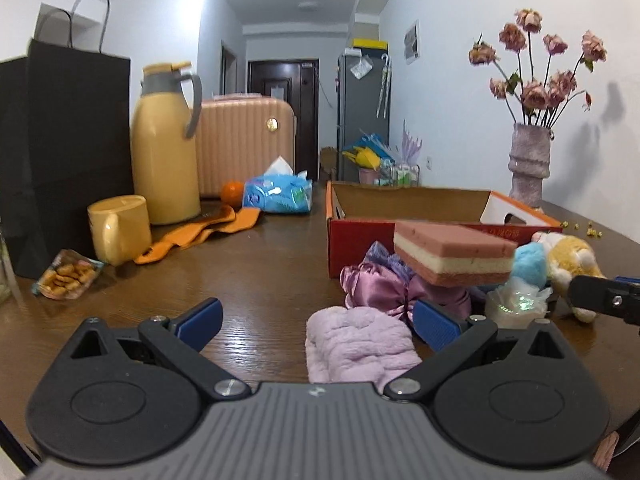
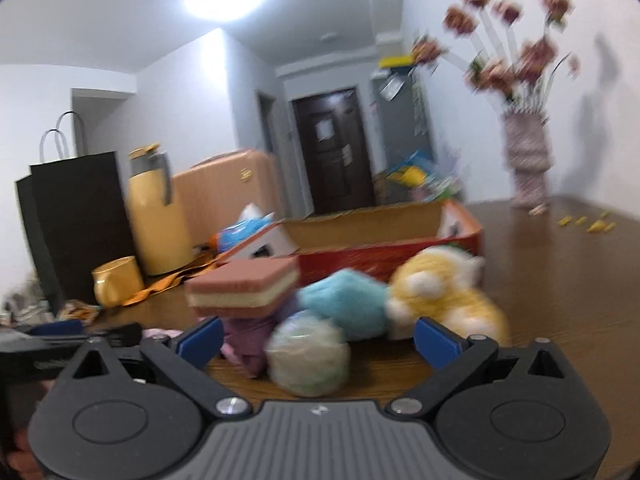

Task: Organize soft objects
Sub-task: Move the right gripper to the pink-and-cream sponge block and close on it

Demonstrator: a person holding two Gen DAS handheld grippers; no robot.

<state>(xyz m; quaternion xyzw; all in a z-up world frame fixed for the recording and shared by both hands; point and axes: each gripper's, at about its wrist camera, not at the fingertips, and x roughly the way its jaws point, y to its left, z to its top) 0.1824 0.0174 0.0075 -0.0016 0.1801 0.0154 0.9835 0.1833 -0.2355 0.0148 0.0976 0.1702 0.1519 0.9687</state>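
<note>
Both tools (image 1: 318, 322) (image 2: 318, 340) spread wide | fluffy lilac towel (image 1: 356, 344) | layered sponge (image 1: 454, 254) | cardboard box (image 1: 360, 240)

Both rigs look identical: the left claw (image 1: 316, 318) and the right claw (image 2: 318, 338) each have a matte black plastic body with two big round discs, a ribbed grey centre panel carrying a tiny white logo, and silver screws at the linkage pivots. Fingers (image 1: 200, 320) are black arms tipped with ribbed blue pads (image 2: 436, 346). Triangular cutouts sit near each shoulder.
</note>
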